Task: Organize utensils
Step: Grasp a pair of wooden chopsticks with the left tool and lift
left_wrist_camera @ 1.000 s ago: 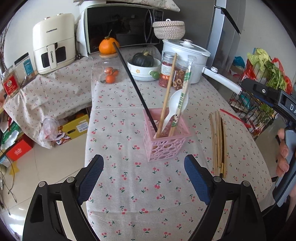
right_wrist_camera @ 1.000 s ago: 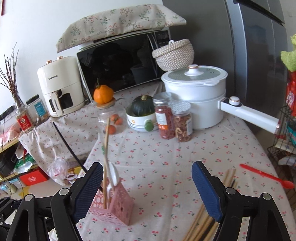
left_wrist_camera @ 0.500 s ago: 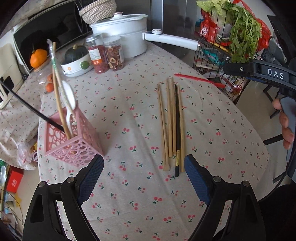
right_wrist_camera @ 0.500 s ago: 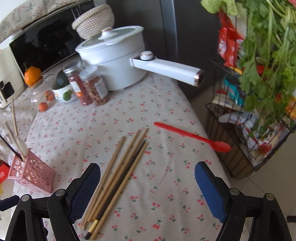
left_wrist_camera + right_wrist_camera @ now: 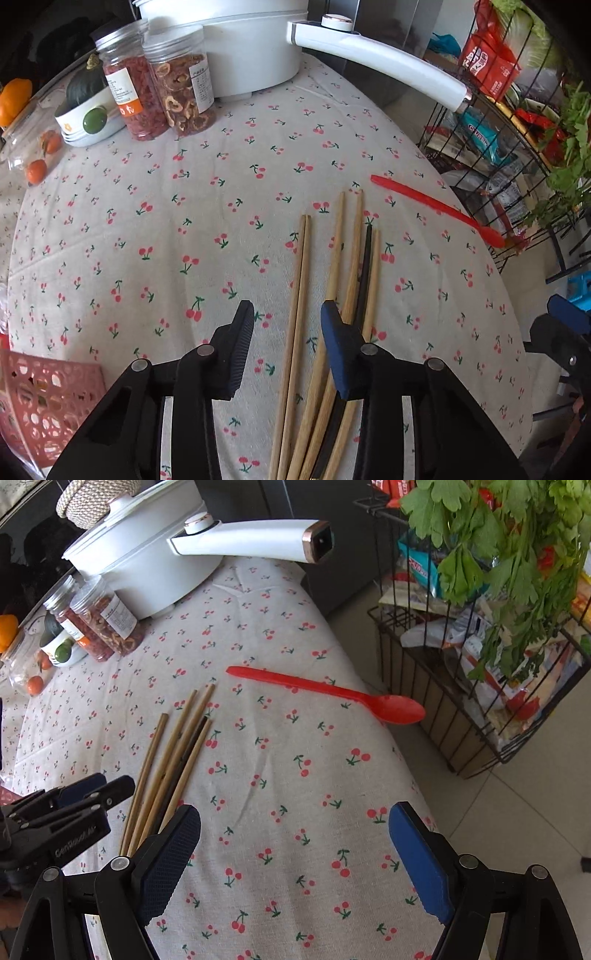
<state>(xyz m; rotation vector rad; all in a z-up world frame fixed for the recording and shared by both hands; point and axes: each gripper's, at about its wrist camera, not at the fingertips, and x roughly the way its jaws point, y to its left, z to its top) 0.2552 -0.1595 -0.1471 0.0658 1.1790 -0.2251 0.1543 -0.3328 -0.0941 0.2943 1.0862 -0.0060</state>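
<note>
Cherry-print cloth covers the table (image 5: 184,221). The left gripper (image 5: 286,332) sits low in the frame, its fingers just closing around two wooden chopsticks (image 5: 301,280), not yet pinching. The right gripper (image 5: 293,845) is wide apart, holding nothing. A red spoon (image 5: 332,694) lies mid-frame.

Both of my wrist views are bright and evenly lit, looks like soft daylight. On the cherry-print tablecloth (image 5: 221,206) shadows are faint: thin soft lines beside the chopsticks (image 5: 301,295) and a dim patch under the white pot's handle (image 5: 251,541). That handle shows mild glare along its top. Focus is crisp on the cloth with no motion blur I can spot. Fisheye bending is heavy away from the tablecloth, and the corners go black.
</note>
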